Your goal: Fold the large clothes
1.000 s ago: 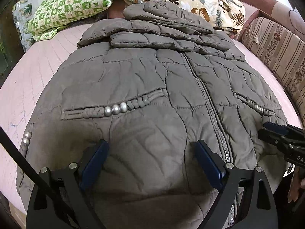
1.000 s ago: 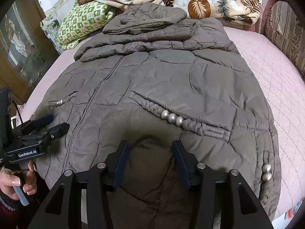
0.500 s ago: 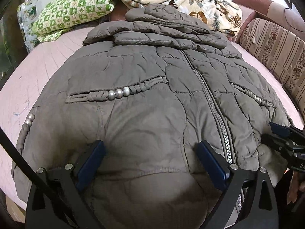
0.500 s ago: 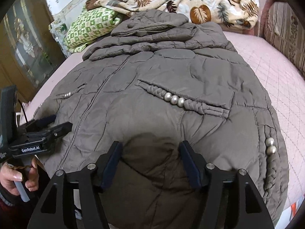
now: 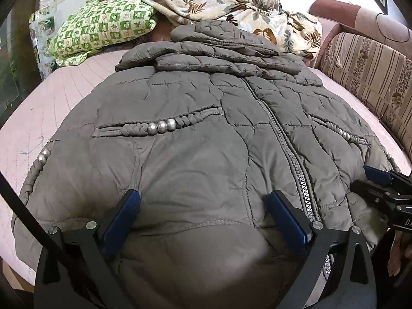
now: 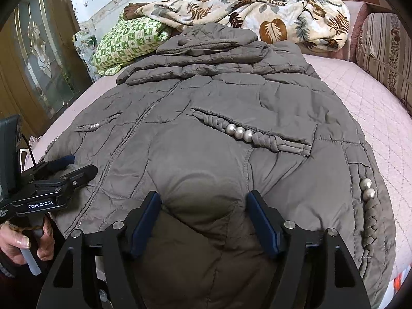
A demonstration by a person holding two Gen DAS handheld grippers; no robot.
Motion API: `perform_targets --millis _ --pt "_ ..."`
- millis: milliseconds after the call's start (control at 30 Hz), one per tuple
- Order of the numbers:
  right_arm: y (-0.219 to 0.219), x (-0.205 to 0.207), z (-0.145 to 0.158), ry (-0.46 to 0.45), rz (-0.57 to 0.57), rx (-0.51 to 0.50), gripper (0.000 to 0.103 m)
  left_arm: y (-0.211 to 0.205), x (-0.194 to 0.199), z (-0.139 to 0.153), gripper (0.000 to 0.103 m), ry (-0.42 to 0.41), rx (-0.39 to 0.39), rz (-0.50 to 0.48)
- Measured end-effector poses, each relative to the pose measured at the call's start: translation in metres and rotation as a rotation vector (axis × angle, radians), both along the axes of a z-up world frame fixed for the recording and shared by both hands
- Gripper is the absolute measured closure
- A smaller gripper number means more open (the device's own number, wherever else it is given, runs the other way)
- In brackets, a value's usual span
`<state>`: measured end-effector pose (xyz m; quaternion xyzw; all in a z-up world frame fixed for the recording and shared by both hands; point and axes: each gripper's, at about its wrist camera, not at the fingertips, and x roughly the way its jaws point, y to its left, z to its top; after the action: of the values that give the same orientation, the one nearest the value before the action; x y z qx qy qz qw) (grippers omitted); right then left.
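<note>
Coat first: a grey-brown quilted one, lying face up on the pink bed, zip closed, its hem nearest me and its hood farthest from my jaws. The sleeves look folded across the chest, just below the hood.

My left gripper stands over the hem, left of the zip. Its jaws are spread about as wide as they go, a puffed mound of hem fabric swelling up between them, and the blue pads lie against the cloth on either side without pinching it. Ahead of these jaws runs a braided pocket trim with three silver beads.

My right gripper is over the hem on the other side of the zip. Its jaws are opening, partly spread, with a bulge of coat between them; I hold nothing in them. The matching pocket beads sit just beyond, slightly to the right.

Each gripper shows at the edge of the other's view, near the hem corner, and my left hand is wrapped round its handle.

Beyond the hood lie a green checked pillow and a leaf-print blanket; a striped sofa stands off to the right
</note>
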<state>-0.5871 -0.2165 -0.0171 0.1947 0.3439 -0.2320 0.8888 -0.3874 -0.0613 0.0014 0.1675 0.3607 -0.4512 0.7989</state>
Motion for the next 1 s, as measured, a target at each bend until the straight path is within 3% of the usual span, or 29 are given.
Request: perform_targets --millis 533,667,833,1000 --pt "0.017 -0.020 0.010 -0.022 -0.025 0.036 0.027 0.031 -0.011 0.019 0.003 -0.046 -0.024 0.033" --pt "0.008 -0.056 0.030 -0.143 -0.061 0.109 0.027 0.069 0.015 0.042 0.003 -0.002 -0.104 0.133" --pt "-0.021 -0.125 0.046 -0.283 -0.229 0.168 0.026 0.133 0.067 0.048 0.003 0.166 -0.164 0.337" --pt "-0.055 -0.174 0.034 -0.309 -0.430 0.239 0.026 0.183 0.111 0.035 0.004 0.273 -0.161 0.533"
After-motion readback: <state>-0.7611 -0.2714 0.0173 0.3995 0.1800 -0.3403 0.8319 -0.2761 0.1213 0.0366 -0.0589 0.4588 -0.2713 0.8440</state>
